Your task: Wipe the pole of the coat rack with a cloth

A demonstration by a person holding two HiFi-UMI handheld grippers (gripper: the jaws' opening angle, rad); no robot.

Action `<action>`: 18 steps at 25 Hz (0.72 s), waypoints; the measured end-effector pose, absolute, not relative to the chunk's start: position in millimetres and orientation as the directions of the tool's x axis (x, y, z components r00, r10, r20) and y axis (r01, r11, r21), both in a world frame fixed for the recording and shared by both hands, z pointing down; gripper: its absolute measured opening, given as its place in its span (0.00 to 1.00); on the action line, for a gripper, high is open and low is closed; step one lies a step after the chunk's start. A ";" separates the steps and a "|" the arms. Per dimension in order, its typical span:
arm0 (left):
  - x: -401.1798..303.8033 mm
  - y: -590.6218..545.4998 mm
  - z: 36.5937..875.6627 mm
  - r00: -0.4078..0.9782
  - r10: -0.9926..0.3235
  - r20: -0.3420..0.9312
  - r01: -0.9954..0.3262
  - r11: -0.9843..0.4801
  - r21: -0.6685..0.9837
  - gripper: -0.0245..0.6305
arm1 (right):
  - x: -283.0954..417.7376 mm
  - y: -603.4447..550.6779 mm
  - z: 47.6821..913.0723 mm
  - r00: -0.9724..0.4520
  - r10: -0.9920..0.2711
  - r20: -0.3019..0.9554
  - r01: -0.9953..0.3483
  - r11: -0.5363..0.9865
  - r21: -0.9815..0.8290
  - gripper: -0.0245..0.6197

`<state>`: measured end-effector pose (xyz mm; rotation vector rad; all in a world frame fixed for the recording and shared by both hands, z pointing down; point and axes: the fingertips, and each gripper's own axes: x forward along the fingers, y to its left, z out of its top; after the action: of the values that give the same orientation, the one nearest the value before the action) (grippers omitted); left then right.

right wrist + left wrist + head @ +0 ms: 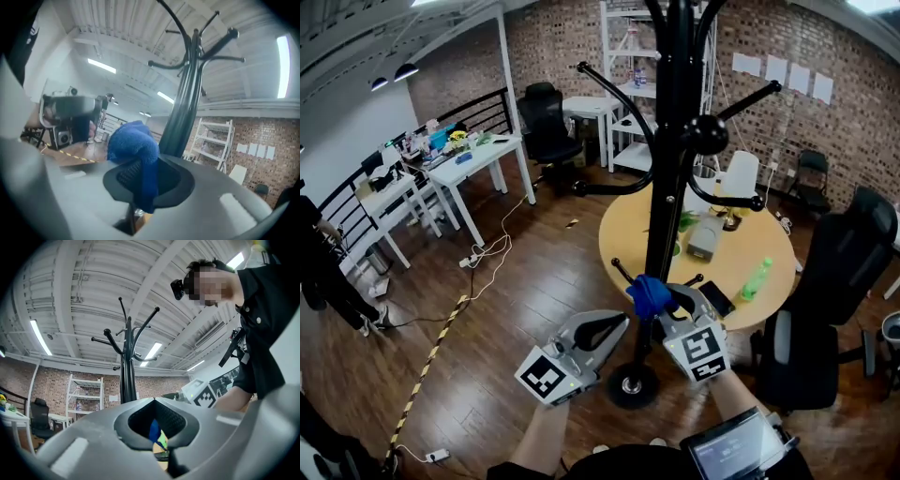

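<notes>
Plainly, the right gripper's (143, 174) fingers (220, 197) are clamped on a blue cloth (133, 140). A fold of it hangs down through the hollow between them, and the rest bunches up in a soft wad above the tips. In the right gripper view the wad sits just left of the coat rack's black pole (183, 117). The head view shows the cloth (649, 294) lying over the low part of the pole (661, 216), above the round base (633, 384). No view settles how firmly the cloth bears on the pole.

The left gripper's (153, 401) fingers (93, 446) meet at their tips and pinch nothing. Only the leaf-shaped hollow behind the tips stays open, and a bit of blue and green shows through it. In the head view the left gripper (619, 323) is just left of the pole and near the right gripper (667, 307), with the marker cubes of both facing up. It is low, near the base, and not touching the pole.

Beyond the grippers, the pole rises to curved hooks (609, 84) overhead. Behind it is a round wooden table (628, 234) carrying a green bottle (755, 279) and a dark phone (716, 298) among other things. A black office chair (834, 281) is drawn up at the table's right side.
</notes>
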<state>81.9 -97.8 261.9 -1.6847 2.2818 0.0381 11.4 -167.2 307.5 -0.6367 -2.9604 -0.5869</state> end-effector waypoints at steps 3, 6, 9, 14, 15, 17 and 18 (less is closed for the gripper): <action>84.7 -95.6 251.3 -0.254 -0.925 -0.282 -0.936 0.309 -0.171 0.04 | 11.9 -161.3 239.2 -0.921 0.389 -0.001 0.354 0.839 0.413 0.11; 87.4 -92.6 241.7 -0.236 -0.926 -0.293 -0.931 0.302 -0.204 0.04 | 10.4 -154.8 174.9 -0.914 0.390 -0.108 0.302 0.835 0.460 0.11; 91.9 -92.2 228.5 -0.218 -0.923 -0.317 -0.926 0.298 -0.231 0.04 | 11.6 -154.0 116.9 -0.899 0.375 -0.226 0.228 0.842 0.489 0.11; 102.7 -88.0 210.0 -0.189 -0.922 -0.339 -0.917 0.289 -0.275 0.04 | 40.8 -152.1 31.5 -0.841 0.371 -0.395 0.134 0.849 0.511 0.11; 104.2 -85.2 206.5 -0.188 -0.921 -0.341 -0.913 0.291 -0.285 0.04 | 51.9 -146.1 17.8 -0.822 0.391 -0.414 0.139 0.843 0.520 0.11; 105.9 -79.9 200.3 -0.185 -0.919 -0.349 -0.908 0.296 -0.298 0.04 | 74.9 -131.8 -1.7 -0.781 0.439 -0.443 0.171 0.834 0.524 0.11; 105.8 -77.5 198.4 -0.185 -0.917 -0.353 -0.906 0.298 -0.301 0.04 | 86.6 -125.0 -8.1 -0.758 0.461 -0.462 0.190 0.833 0.520 0.11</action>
<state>105.8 -77.5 198.4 -1.6222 2.1081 -0.0326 86.6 -125.0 -8.1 -0.7015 -3.5718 -0.8914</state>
